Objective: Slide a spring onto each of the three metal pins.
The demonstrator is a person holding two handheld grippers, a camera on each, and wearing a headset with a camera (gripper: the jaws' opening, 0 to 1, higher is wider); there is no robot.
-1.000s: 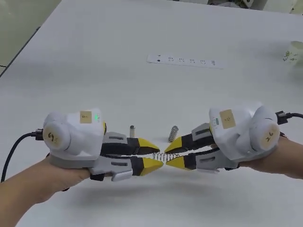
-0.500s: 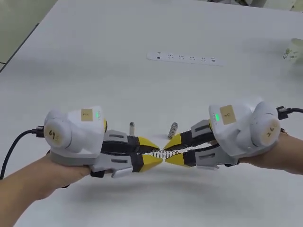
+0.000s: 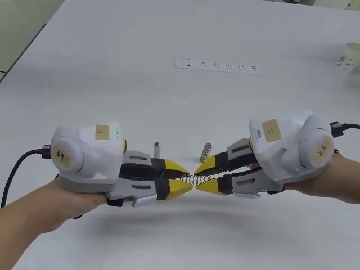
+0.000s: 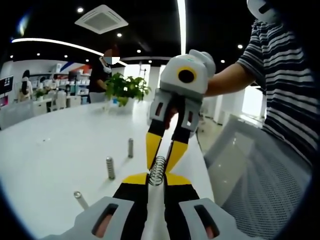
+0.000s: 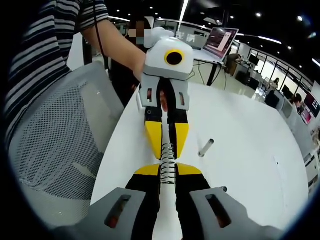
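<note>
Two claws pinch one spring (image 5: 168,167) between them, left claw (image 3: 187,181) and right claw (image 3: 200,179) nearly tip to tip; uneven pull could flick it loose.

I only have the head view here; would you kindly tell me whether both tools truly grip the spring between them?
Observer: Yes. In the left gripper view the spring has one end between the tips of the left tool and the other between the tips of the right tool.
Operator: Thank you. I count two pins; is there a third?
Observer: The left gripper view has three in a row: the far pin, the middle pin and the near pin.
Operator: Is the spring bent?
Observer: In the right gripper view it runs straight from tool to tool.
</note>
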